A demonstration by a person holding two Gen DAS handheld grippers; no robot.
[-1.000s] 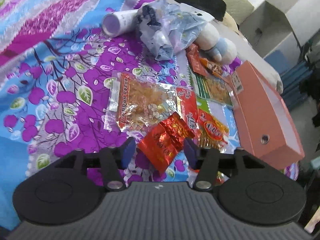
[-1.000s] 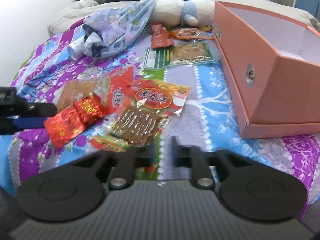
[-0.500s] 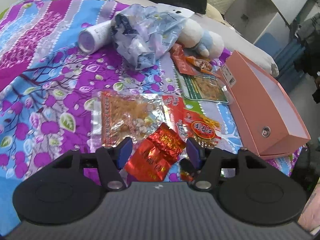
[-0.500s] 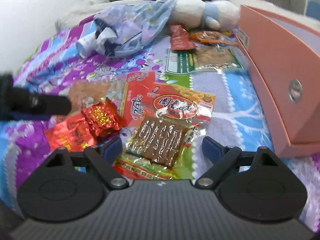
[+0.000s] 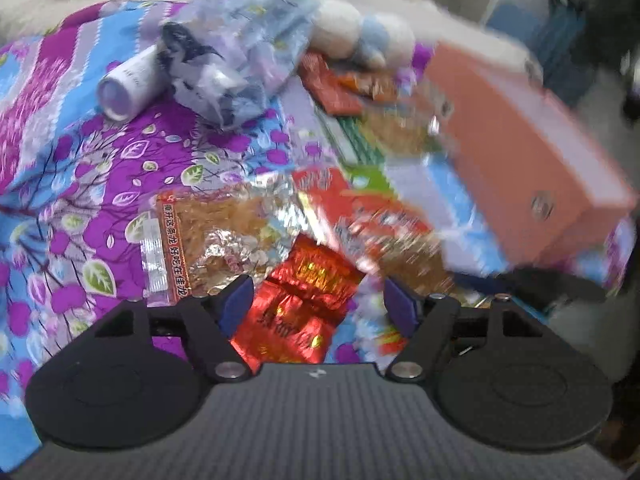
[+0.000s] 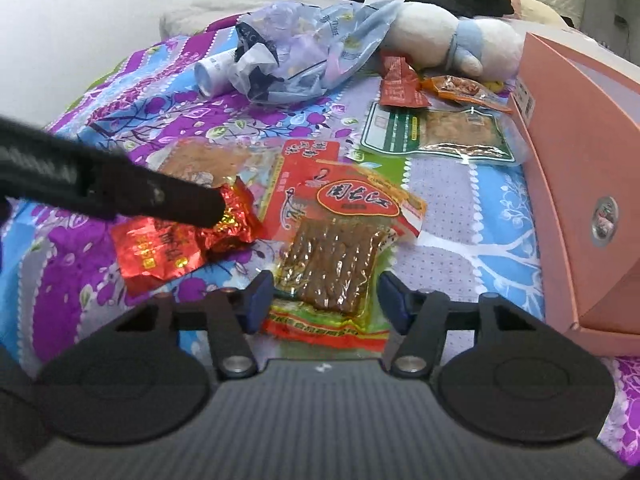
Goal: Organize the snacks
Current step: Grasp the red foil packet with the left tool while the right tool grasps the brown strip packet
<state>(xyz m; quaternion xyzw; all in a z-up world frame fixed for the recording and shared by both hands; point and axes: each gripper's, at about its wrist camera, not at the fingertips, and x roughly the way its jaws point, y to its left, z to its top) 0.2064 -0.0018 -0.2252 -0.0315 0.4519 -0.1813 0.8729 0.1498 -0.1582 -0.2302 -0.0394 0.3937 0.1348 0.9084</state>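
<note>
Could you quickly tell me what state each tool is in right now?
Left tool: opening around the red foil packet, not gripping.
Right tool: closing around the brown-strip snack pack, not gripping.

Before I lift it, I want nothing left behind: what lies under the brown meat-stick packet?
The brown meat-stick packet overlaps a red packet with an oval logo and, at its near end, a red-and-green packet. Whatever else sits beneath is covered.
</note>
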